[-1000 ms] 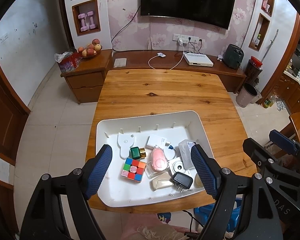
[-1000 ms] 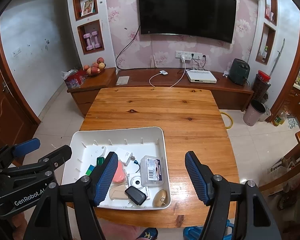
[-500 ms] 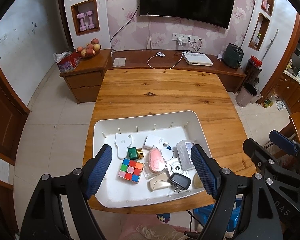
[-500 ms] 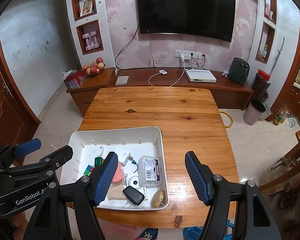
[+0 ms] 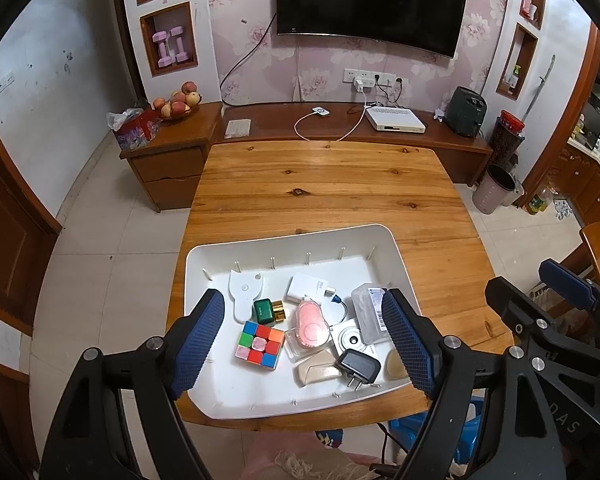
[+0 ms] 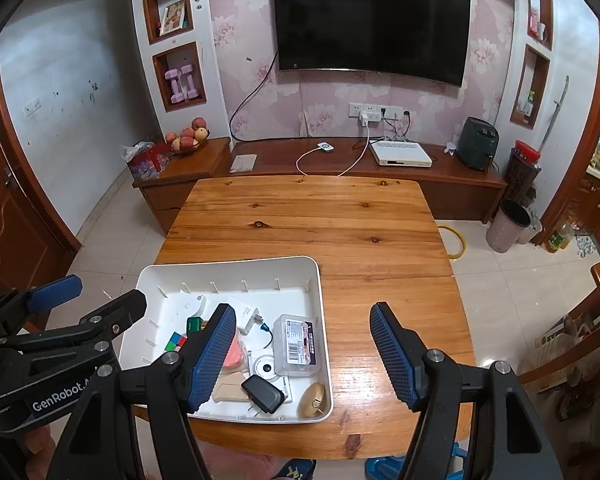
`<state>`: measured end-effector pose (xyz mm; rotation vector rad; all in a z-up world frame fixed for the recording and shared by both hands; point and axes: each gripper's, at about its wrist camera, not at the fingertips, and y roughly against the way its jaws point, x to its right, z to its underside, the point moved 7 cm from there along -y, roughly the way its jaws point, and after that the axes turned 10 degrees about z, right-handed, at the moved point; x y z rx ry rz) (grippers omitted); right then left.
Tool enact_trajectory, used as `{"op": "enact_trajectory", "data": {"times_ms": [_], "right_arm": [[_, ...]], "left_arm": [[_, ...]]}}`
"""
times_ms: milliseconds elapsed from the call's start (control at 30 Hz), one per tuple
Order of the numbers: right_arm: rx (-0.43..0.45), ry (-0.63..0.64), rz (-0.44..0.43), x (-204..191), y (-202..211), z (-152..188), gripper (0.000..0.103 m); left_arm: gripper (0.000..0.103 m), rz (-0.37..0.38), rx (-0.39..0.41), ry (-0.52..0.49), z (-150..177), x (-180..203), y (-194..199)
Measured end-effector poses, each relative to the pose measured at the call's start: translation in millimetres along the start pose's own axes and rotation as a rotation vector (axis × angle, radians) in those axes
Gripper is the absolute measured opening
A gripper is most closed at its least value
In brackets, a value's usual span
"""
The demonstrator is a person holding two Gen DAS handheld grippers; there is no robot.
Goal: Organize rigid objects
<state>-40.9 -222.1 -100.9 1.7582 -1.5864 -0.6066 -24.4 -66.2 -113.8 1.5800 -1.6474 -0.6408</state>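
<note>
Jaws of both grippers gape, empty — left gripper [image 5: 306,338] and right gripper [image 6: 304,350] above white tray [image 5: 284,240].

- A dark television [image 6: 370,24] hangs at upper centre on the flowered wall.
- Pink dumbbells [image 6: 182,83] stand in a niche at upper left.
- A bowl of fruit [image 5: 178,105] sits on the low cabinet, left of centre.
- A white set-top box [image 5: 394,119] lies on the long bench, right of centre.
- A pale bin [image 6: 508,226] stands on the floor at right.
</note>
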Motion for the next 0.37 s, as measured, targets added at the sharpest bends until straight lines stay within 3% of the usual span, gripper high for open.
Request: {"op": "enact_trajectory", "data": {"times_ms": [367], "right_arm": [[-0.001, -0.003, 0.000, 3.0, -2.1, -2.8, 0.070]], "left_arm": [[0.083, 0.002, -0.001, -0.007, -1.7, 2.8, -2.0]]}}
